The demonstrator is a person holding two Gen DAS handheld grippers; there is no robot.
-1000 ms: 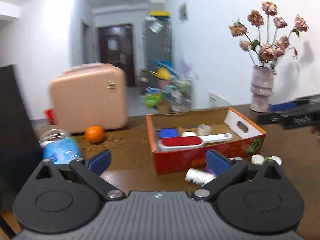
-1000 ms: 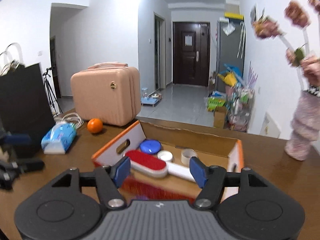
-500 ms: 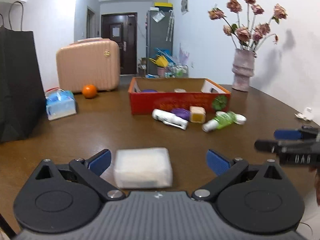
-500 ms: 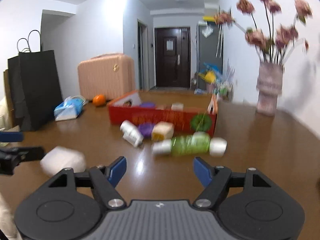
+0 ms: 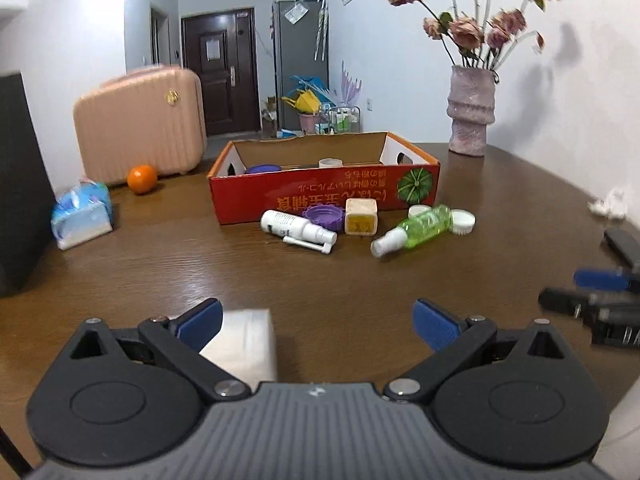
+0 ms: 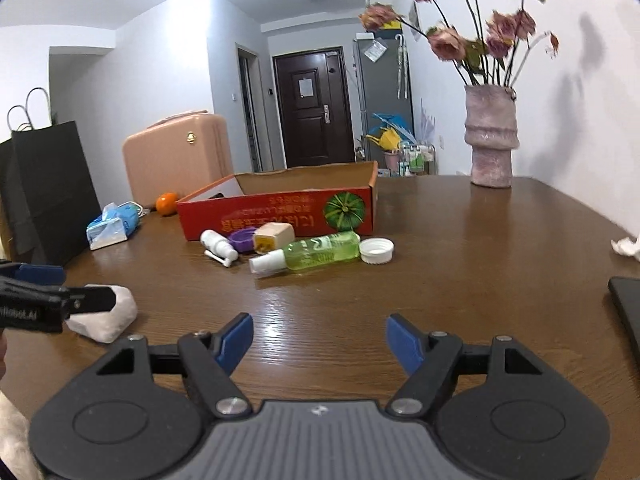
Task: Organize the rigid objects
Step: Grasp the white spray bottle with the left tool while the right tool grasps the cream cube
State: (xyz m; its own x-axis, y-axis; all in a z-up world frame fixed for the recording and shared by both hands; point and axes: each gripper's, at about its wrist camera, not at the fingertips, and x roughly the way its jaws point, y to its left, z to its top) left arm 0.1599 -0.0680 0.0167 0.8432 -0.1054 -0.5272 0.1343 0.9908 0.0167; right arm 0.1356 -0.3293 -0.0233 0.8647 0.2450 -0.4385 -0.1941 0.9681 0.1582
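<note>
A red cardboard box (image 5: 324, 194) (image 6: 280, 210) stands mid-table with a few small items inside. In front of it lie a white spray bottle (image 5: 298, 231) (image 6: 219, 246), a purple lid (image 5: 325, 216) (image 6: 242, 239), a beige cube container (image 5: 361, 222) (image 6: 274, 236), a green spray bottle (image 5: 416, 230) (image 6: 310, 255) and a white cap (image 5: 463, 221) (image 6: 376, 250). My left gripper (image 5: 316, 322) is open, low over the near table, with a white tissue pack (image 5: 244, 344) (image 6: 104, 316) beside its left finger. My right gripper (image 6: 319, 338) is open and empty.
A pink suitcase (image 5: 140, 120), an orange (image 5: 142, 179), a blue wipes pack (image 5: 82, 214) and a black bag (image 6: 48, 188) stand at the left. A vase of dried roses (image 5: 471, 110) stands back right. A black flat object (image 6: 626, 304) lies at the right edge.
Both grippers pulled back from over the box to the near side of the table. The tissue pack now sits by my left gripper's left finger.
</note>
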